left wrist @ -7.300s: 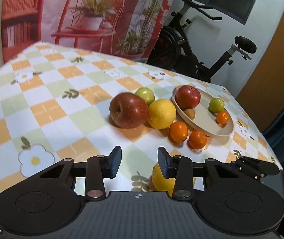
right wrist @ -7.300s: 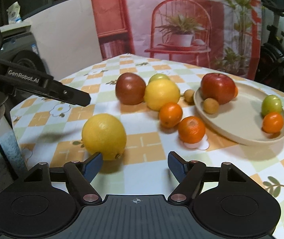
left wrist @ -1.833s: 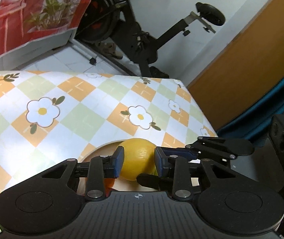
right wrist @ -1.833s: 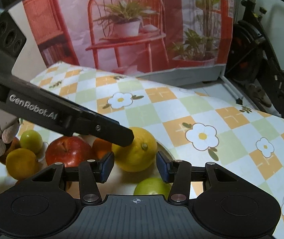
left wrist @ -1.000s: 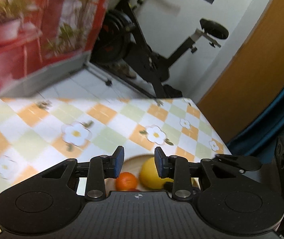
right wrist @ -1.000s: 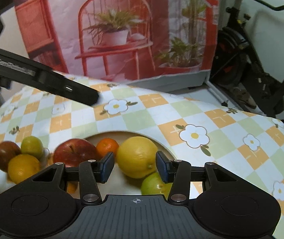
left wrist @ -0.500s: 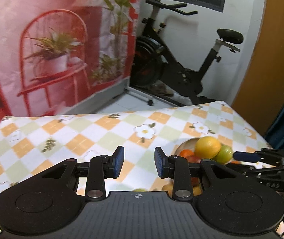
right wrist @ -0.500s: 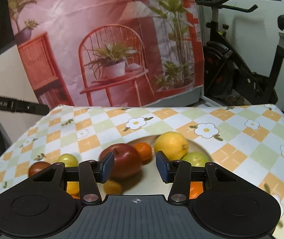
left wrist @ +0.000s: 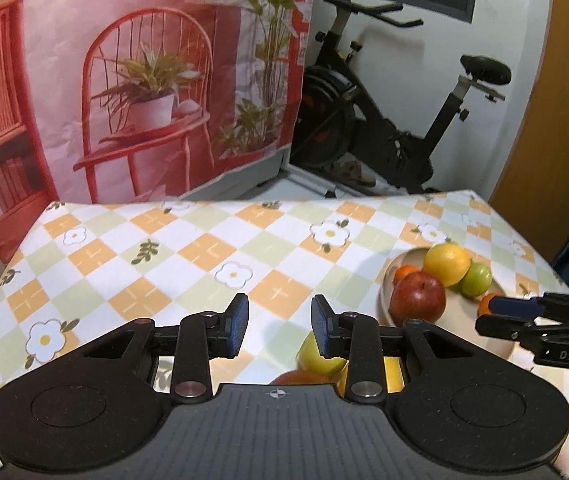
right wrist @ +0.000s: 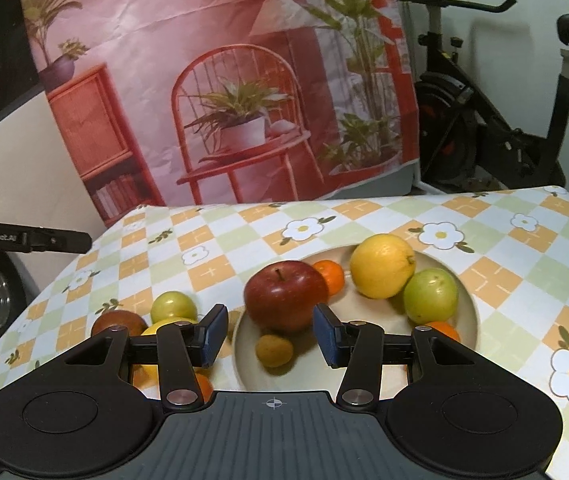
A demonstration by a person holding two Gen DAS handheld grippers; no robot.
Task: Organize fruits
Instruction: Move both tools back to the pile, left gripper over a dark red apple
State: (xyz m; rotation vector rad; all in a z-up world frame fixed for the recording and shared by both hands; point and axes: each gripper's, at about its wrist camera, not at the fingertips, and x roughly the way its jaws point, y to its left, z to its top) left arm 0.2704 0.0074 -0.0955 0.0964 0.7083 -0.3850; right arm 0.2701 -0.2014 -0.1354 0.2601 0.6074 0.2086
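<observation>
Big yellow citrus fruit [right wrist: 382, 265] now sits in the round beige plate [right wrist: 469, 300], touching the green round fruit [right wrist: 430, 295] on its right; small orange mandarin [right wrist: 330, 276] and red apple [right wrist: 284, 295] to its left, small tan round fruit [right wrist: 274, 351] in front of the apple, another orange fruit [right wrist: 444, 330] at the near right rim. About two seconds back the left gripper was clamped on that yellow fruit; it is released now.

Left gripper [left wrist: 279, 326]: pads parted a little, nothing between them, above bare checked tablecloth [left wrist: 204, 248]. Right gripper [right wrist: 270, 336]: jaws apart, empty, hovering over the near edge of the plate; the apple and tan fruit only show through the gap. Both have pulled back from the plate since a second ago.

Off-plate, left of it in the right wrist view: yellow-green round fruit [right wrist: 173, 306], dark red apple [right wrist: 118, 323], yellow and orange fruit partly hidden behind the gripper's left finger. Left wrist view hides most of these behind its own body, but shows the right gripper's finger [left wrist: 524, 312] crossing the plate's near edge. Exercise bike [left wrist: 384, 128] and red printed backdrop [left wrist: 124, 80] behind the table.
</observation>
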